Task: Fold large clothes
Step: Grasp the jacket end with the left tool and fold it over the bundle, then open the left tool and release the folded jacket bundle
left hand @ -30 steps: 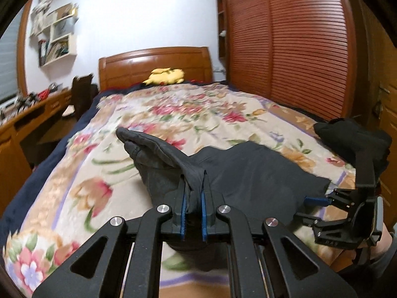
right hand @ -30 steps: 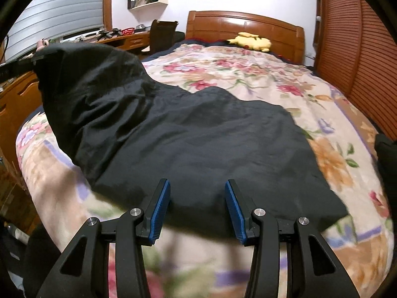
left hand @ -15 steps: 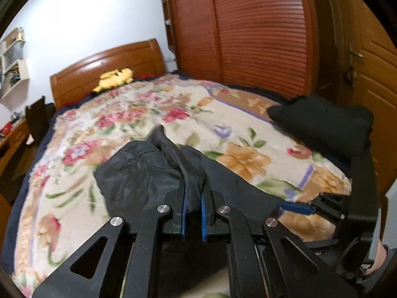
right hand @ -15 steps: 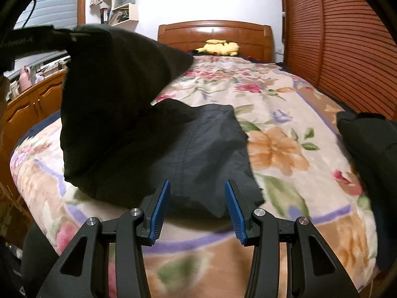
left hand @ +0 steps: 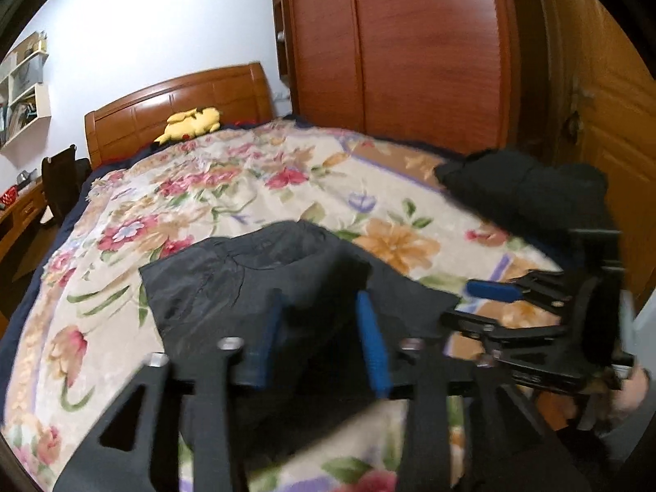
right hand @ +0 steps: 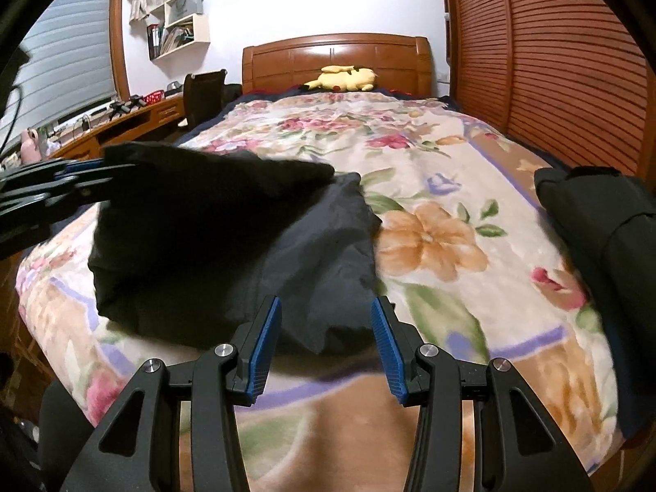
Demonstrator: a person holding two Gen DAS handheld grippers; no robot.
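Observation:
A dark grey garment lies folded over on the floral bedspread near the foot of the bed; it also shows in the right wrist view. My left gripper is open just above the garment's near edge, holding nothing. My right gripper is open and empty, hovering over the garment's near right corner. The right gripper shows in the left wrist view at the garment's right edge. The left gripper shows at the left of the right wrist view, beside the raised fold.
A stack of folded black clothes sits at the bed's right edge, by the slatted wardrobe doors. A yellow plush toy lies at the headboard. A desk and chair stand left of the bed.
My left gripper carried the garment's edge across to the right, laid it down over the rest and opened, letting go. The right gripper stayed open near the front edge.

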